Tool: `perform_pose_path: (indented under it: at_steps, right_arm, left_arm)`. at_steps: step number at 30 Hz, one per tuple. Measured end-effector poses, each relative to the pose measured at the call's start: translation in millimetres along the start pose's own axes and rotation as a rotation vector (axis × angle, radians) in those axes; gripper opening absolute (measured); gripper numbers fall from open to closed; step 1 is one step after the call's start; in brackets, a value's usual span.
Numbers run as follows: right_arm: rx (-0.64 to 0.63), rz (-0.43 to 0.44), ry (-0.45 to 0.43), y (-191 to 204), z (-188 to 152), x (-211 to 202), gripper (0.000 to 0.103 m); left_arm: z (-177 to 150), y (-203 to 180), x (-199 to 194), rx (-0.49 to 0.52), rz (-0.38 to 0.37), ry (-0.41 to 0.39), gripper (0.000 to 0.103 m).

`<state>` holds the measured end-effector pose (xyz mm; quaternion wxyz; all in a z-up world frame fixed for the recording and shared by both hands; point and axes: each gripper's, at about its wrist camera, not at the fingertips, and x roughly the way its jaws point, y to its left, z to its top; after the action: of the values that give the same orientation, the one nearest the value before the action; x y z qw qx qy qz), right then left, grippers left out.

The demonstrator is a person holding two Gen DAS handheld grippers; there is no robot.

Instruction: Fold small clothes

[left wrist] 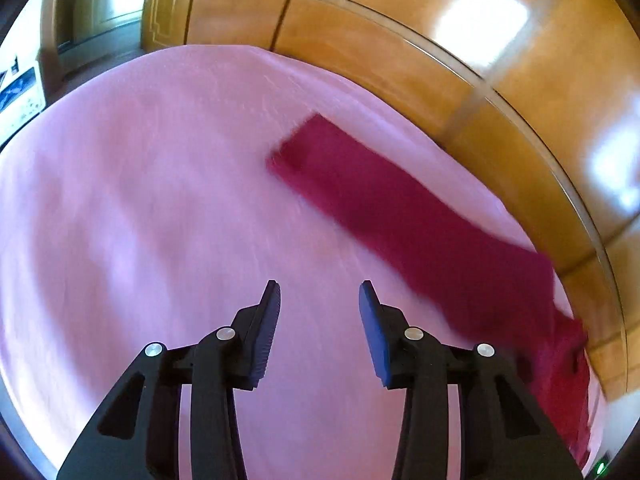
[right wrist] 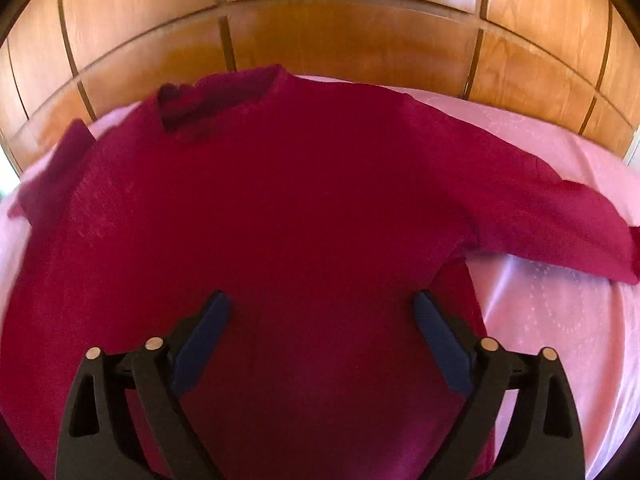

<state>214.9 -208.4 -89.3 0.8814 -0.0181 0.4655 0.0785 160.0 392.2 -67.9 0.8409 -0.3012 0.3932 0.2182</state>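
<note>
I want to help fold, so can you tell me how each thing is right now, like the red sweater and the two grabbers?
Red sweater: spread flat on the bed, unfolded, both sleeves out sideways.
Left sleeve: lying straight on the sheet, not held.
Left gripper: open, empty, above bare sheet.
Right gripper: open, empty, over the sweater's body.
Pink sheet: spread over the bed, mostly smooth.

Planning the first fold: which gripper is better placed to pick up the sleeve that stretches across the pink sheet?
Left. The left gripper is open beside that sleeve; the right gripper hovers open over the sweater body.
</note>
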Motion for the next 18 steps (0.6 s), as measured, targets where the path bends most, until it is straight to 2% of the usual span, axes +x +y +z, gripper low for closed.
perform_pose_path:
  at_steps: [4, 8, 12, 13, 14, 15, 17, 18]
  right_arm:
    - [0.031, 0.039, 0.022, -4, -1, 4, 0.101]
    - [0.009, 0.013, 0.029, 0, 3, 7, 0.101]
    - [-0.006, -0.015, 0.013, 7, 6, 11, 0.101]
    - [-0.007, -0.015, 0.012, 7, 5, 11, 0.101]
    - [-0.007, -0.015, 0.011, 6, 5, 11, 0.101]
    - [-0.007, -0.016, 0.012, 6, 5, 12, 0.101]
    - [-0.008, -0.016, 0.011, 6, 5, 11, 0.101]
    - [-0.008, -0.018, 0.011, 5, 4, 10, 0.101]
  left_arm:
    - [34, 2, 33, -0.082, 0.034, 0.009, 0.040]
    - [56, 11, 63, -0.162, 0.055, 0.045, 0.040]
    - [70, -1, 78, -0.143, 0.062, 0.043, 0.040]
    - [71, -7, 79, -0.117, 0.072, 0.044, 0.036]
    - [72, -12, 79, -0.084, 0.070, 0.039, 0.011]
    - [72, -14, 78, -0.061, 0.060, 0.038, 0.006]
    - [71, -15, 61, -0.041, 0.080, -0.030, 0.006]
    - [69, -2, 48, -0.042, 0.089, -0.059, 0.006]
